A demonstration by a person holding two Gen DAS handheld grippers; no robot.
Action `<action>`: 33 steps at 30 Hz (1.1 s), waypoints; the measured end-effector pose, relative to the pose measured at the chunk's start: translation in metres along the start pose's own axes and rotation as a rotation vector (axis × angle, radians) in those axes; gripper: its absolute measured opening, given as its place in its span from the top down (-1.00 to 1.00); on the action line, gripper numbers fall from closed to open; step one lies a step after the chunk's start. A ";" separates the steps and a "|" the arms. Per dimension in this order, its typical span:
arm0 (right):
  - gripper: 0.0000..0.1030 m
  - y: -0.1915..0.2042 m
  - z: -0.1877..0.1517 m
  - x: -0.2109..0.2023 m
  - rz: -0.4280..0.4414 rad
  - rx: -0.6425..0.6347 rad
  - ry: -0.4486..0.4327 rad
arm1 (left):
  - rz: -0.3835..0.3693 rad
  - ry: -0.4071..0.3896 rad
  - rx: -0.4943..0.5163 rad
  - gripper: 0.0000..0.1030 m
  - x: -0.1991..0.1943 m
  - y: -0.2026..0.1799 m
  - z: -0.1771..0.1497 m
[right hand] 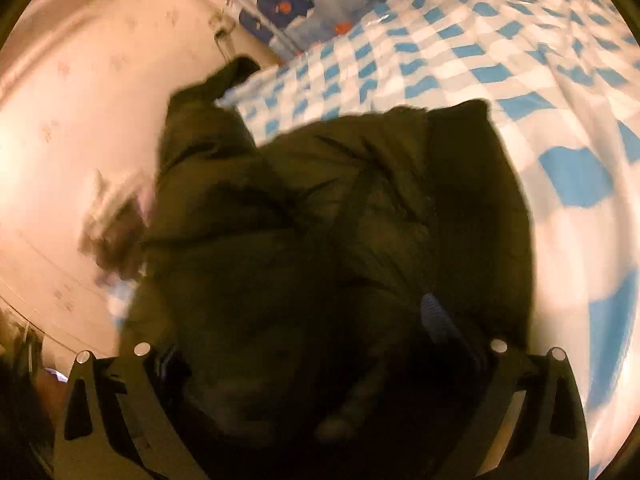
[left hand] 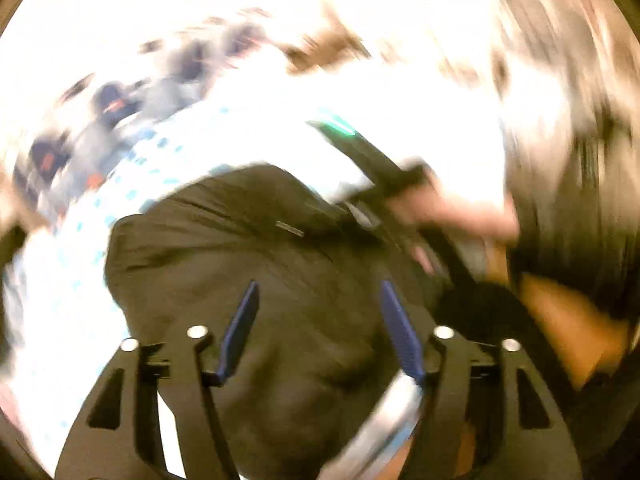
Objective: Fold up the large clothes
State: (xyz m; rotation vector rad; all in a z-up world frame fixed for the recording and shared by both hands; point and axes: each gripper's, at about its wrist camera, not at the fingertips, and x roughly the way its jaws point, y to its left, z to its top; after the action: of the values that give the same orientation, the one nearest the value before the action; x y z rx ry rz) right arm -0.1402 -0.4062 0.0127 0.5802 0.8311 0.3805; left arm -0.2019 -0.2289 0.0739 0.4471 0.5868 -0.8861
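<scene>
**Dark jacket on checked bed cover: left claw spread, right claw partly hidden**

Dark jacket (right hand: 340,208) is a bulky, olive-black padded garment lying in a heap on a bed cover (right hand: 500,52) printed in blue and white checks. In the right wrist view one sleeve or corner of the garment reaches up and left past the edge of the cover, toward a pale patterned surface (right hand: 80,100) beside the bed. A blue printed fabric (right hand: 280,4) lies at the far end of the checked cover.

Left claw (left hand: 320,328): spread. Both blue fingers (left hand: 240,328) stand well apart above the jacket, and no cloth sits between them. The pads press on nothing. This view is strongly blurred and overexposed, so fine detail of the fabric surface cannot be read.

Right claw (right hand: 320,360): its state cannot be told from its own camera. One blue finger (right hand: 440,320) shows on the right side; the opposite finger is buried in the dark folds of the jacket, which fill the space in front of the claw. Whether the pads pinch the cloth is not visible.

In the left wrist view the other tool appears at upper right as a dark bar with a green light (left hand: 340,128), held by a hand (left hand: 460,208) just above the jacket's far edge.
</scene>
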 end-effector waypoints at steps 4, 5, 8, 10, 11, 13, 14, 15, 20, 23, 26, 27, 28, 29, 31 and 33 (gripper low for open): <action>-0.86 0.018 0.017 -0.029 -0.132 -0.075 -0.131 | -0.007 -0.096 -0.457 -0.57 0.033 0.115 0.005; -0.86 0.026 0.020 -0.025 -0.220 -0.124 -0.109 | -0.063 -0.064 -0.537 -0.57 0.057 0.133 -0.001; -0.86 0.023 0.014 0.009 -0.397 -0.206 0.023 | -0.073 0.083 -0.551 -0.57 0.124 0.137 -0.024; -0.86 0.007 -0.007 0.042 -0.440 -0.238 0.131 | -0.014 0.123 -0.472 -0.57 0.143 0.108 -0.034; -0.86 0.001 -0.014 0.045 -0.424 -0.220 0.162 | 0.015 0.145 -0.425 -0.57 0.151 0.095 -0.038; -0.86 -0.008 -0.016 0.037 -0.404 -0.185 0.178 | 0.040 0.166 -0.374 -0.58 0.146 0.081 -0.047; -0.86 -0.005 -0.011 0.024 -0.418 -0.173 0.148 | 0.042 0.169 -0.359 -0.59 0.140 0.075 -0.050; -0.86 0.003 -0.007 0.010 -0.424 -0.177 0.101 | 0.046 0.170 -0.348 -0.60 0.138 0.070 -0.052; -0.86 0.066 0.027 -0.035 -0.037 -0.113 -0.110 | 0.096 0.144 -0.302 -0.61 0.127 0.050 -0.039; -0.86 0.053 0.053 0.003 0.395 0.219 -0.076 | 0.126 0.126 -0.275 -0.61 0.115 0.046 -0.032; -0.86 0.035 0.060 0.034 0.372 0.253 -0.102 | 0.117 0.106 -0.280 -0.61 0.097 0.044 -0.034; -0.86 0.019 0.059 0.052 0.256 0.231 -0.093 | 0.100 0.089 -0.302 -0.61 0.091 0.047 -0.039; -0.86 0.003 0.054 0.064 0.165 0.221 -0.073 | 0.081 0.062 -0.334 -0.61 0.084 0.052 -0.038; -0.86 -0.015 0.048 0.079 0.153 0.248 -0.048 | 0.068 0.014 -0.403 -0.61 0.071 0.065 -0.041; -0.77 -0.047 0.043 0.090 0.193 0.341 -0.017 | 0.052 -0.040 -0.518 -0.61 0.065 0.087 -0.042; -0.75 -0.038 0.039 0.098 0.106 0.216 -0.009 | -0.025 -0.064 -0.659 -0.61 0.078 0.117 -0.050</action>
State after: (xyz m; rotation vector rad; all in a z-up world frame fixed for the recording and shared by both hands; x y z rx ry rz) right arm -0.0458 -0.3975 -0.0466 0.8283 0.8404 0.3869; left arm -0.0819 -0.1795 0.0006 -0.1844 0.7843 -0.6778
